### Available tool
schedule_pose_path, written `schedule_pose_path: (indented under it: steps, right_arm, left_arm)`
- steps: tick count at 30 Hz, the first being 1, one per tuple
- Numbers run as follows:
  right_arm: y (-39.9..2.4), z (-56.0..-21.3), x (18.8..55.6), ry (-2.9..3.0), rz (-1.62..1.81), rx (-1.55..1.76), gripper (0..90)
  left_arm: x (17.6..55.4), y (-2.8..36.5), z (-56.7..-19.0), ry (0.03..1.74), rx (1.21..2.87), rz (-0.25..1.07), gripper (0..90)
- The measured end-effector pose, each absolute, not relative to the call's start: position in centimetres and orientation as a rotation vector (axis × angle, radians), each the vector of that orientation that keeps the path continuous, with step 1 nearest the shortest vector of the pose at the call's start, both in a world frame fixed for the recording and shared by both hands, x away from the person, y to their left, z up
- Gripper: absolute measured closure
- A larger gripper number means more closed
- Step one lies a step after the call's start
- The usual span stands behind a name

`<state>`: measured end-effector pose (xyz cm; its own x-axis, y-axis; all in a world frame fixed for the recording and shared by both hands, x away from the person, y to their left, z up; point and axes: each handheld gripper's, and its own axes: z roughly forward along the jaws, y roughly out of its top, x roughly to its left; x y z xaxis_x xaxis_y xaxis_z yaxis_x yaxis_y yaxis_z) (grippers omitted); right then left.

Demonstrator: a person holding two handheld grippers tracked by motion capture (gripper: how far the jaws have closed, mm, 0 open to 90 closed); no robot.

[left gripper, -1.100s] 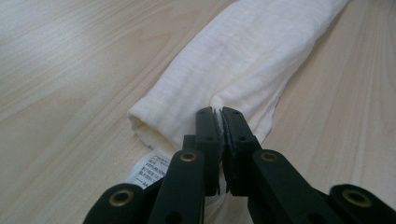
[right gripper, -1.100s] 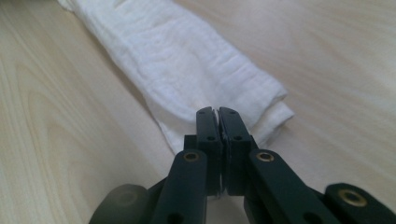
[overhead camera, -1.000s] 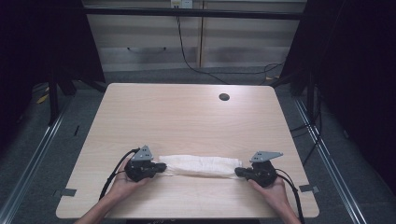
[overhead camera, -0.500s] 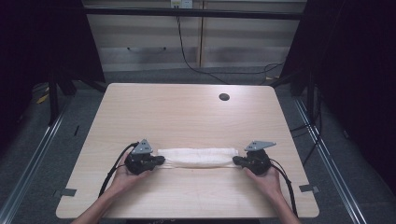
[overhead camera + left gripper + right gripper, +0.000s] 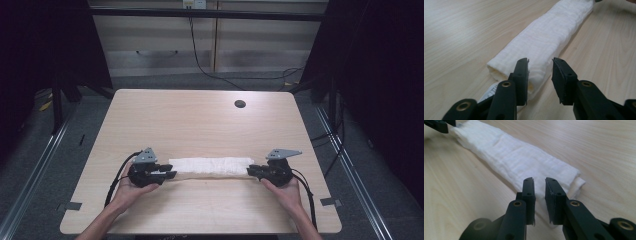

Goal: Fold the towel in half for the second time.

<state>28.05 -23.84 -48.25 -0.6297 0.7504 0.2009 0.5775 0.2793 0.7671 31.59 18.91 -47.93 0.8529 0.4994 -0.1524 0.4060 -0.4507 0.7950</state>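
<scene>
There we saw a white cloth (image 5: pixel 210 166) folded into a long strip, lying flat on the wooden table (image 5: pixel 200 120) near its front edge. The left gripper (image 5: pixel 167 175) was at one end of the cloth and the right gripper (image 5: pixel 251 171) was at the other end. In the left gripper view, the jaws stood apart, with the end of the cloth (image 5: pixel 541 45) between them. In the right gripper view, the jaws stood a little apart over the cloth's end (image 5: pixel 519 160). A small dark hole (image 5: pixel 240 104) sat far back in the table.
</scene>
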Motion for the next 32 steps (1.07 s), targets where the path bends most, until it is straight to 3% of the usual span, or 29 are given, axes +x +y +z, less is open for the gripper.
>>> schedule_pose_path:
  steps: [6,13,15,32]
  right_arm:
    - [-24.2,-47.0,26.7,2.311,1.314,1.225,69.6]
    - [-25.8,-45.9,24.7,2.23,1.302,1.255,55.5]
    - [-26.2,-45.9,24.2,2.217,1.303,1.248,53.3]
    - [-30.5,-47.3,21.3,2.006,1.257,1.411,36.4]
  left_arm:
    - [31.0,20.2,-46.9,0.737,2.072,0.134,45.2]
    - [29.6,23.0,-46.6,0.825,2.049,0.148,36.0]
    - [28.9,23.5,-46.6,0.851,2.042,0.151,28.2]
    - [27.7,26.2,-48.6,0.817,1.982,0.113,17.2]
